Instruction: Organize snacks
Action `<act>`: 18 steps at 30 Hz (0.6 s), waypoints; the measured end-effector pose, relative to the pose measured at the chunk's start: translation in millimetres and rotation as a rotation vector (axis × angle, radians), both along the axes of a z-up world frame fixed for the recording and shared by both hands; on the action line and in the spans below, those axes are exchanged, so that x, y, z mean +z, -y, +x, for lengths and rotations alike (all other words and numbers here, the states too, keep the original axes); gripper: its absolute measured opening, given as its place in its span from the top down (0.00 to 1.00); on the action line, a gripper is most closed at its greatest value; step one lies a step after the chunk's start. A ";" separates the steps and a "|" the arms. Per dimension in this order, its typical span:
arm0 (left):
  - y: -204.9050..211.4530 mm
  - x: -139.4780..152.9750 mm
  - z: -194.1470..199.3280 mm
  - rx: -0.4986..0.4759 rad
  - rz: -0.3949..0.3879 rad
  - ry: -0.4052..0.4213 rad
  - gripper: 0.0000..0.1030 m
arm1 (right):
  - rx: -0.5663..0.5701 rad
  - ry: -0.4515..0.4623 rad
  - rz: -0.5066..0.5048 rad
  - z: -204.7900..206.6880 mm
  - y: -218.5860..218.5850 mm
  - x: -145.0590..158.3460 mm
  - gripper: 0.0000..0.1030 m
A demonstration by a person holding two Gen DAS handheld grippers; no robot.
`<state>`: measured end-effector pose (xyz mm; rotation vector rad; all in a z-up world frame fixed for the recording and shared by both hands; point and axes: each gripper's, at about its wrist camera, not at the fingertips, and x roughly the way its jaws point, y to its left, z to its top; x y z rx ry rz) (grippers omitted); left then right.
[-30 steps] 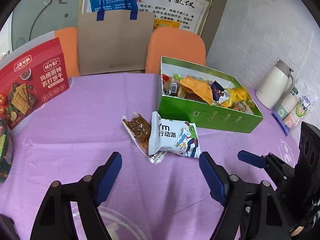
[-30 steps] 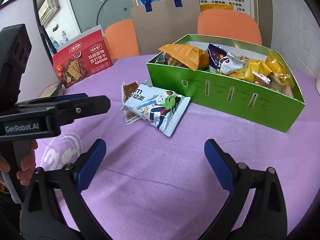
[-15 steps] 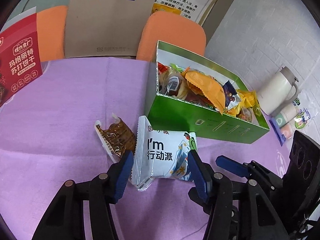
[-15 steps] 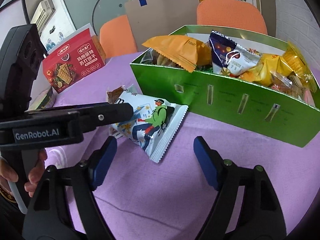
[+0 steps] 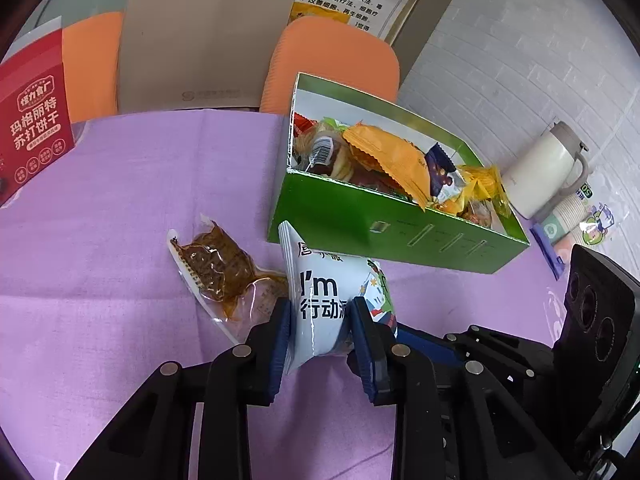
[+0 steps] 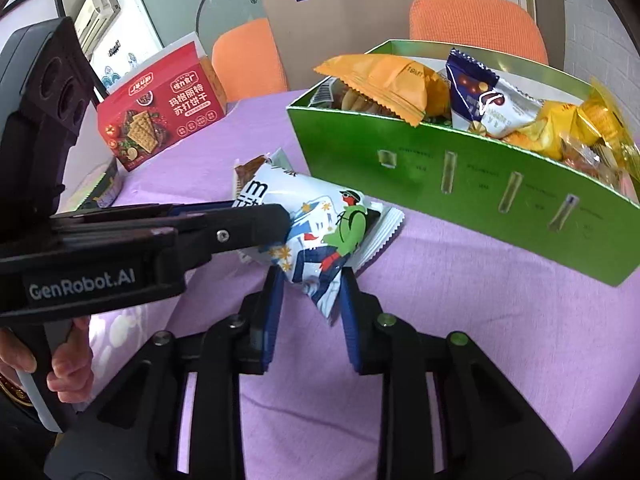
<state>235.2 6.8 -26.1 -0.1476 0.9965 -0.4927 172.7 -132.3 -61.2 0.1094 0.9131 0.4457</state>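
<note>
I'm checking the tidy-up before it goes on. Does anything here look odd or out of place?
Yes. Both tools grip one white snack bag: the left tool and right tool have just closed on opposite ends. A brown snack pack lies loose on the cloth, outside the green box, whose orange packet overhangs the rim.

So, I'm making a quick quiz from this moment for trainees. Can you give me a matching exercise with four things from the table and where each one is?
Things:
1. white snack bag
2. brown snack pouch
3. orange packet
4. red cracker box

Places:
A. lying flat on the purple cloth, nothing gripping it
B. pinched by both the left gripper and the right gripper
C. standing at the table's far edge
D. on top of the pile in the green box

Pairs: 1-B, 2-A, 3-D, 4-C
</note>
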 end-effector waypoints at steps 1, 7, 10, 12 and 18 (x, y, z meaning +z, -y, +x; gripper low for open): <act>0.2 2.2 -4.1 -0.002 0.002 0.003 0.71 | -0.002 0.005 0.005 -3.5 0.2 2.3 0.71; 5.8 30.3 -33.4 -0.031 0.027 0.059 0.71 | -0.027 0.069 0.054 -31.9 10.8 27.9 0.71; 12.8 48.6 -47.6 -0.048 0.036 0.106 0.71 | -0.046 0.107 0.066 -40.8 18.5 42.9 0.71; 19.5 60.8 -54.5 -0.060 0.044 0.136 0.71 | -0.060 0.134 0.076 -44.9 25.1 53.0 0.71; 42.3 96.7 -60.5 -0.096 0.030 0.213 0.71 | -0.099 0.207 0.102 -51.2 48.7 81.6 0.71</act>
